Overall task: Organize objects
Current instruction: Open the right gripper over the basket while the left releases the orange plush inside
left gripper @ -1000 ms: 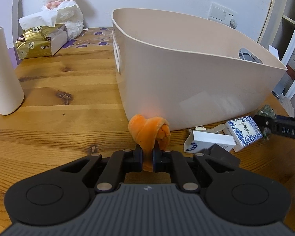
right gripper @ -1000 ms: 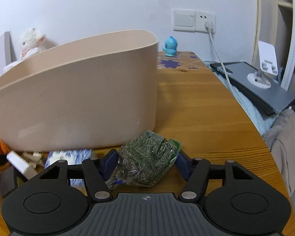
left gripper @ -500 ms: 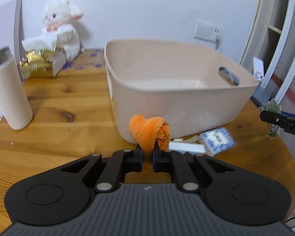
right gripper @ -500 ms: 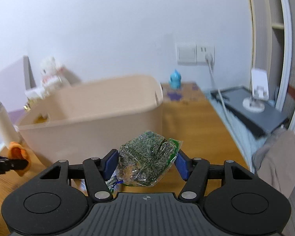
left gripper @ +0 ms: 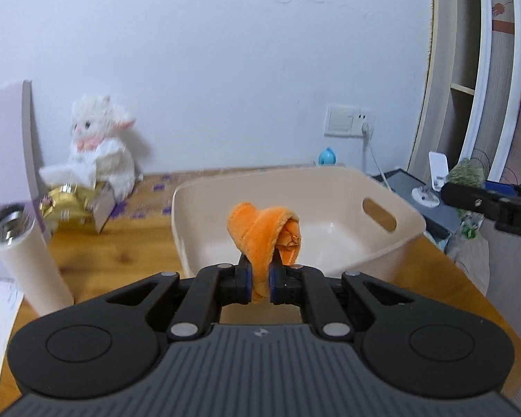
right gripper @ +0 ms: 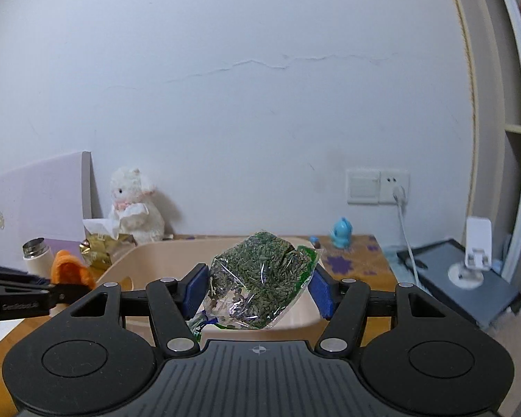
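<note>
Left wrist view: the left gripper (left gripper: 260,283) is clamped on the orange plush toy (left gripper: 265,234); the beige basket (left gripper: 375,193) lies directly ahead and below, its long axis running left to right, so release calls for a short forward advance. Right wrist view: the right gripper (right gripper: 258,292) grips the bag of dried green herbs (right gripper: 262,271) across its width; the basket (right gripper: 146,255) sits ahead and below, slightly left; both loads are raised above rim level.

Blurred tissue box (left gripper: 73,205), bin (left gripper: 392,243) front hidden
</note>
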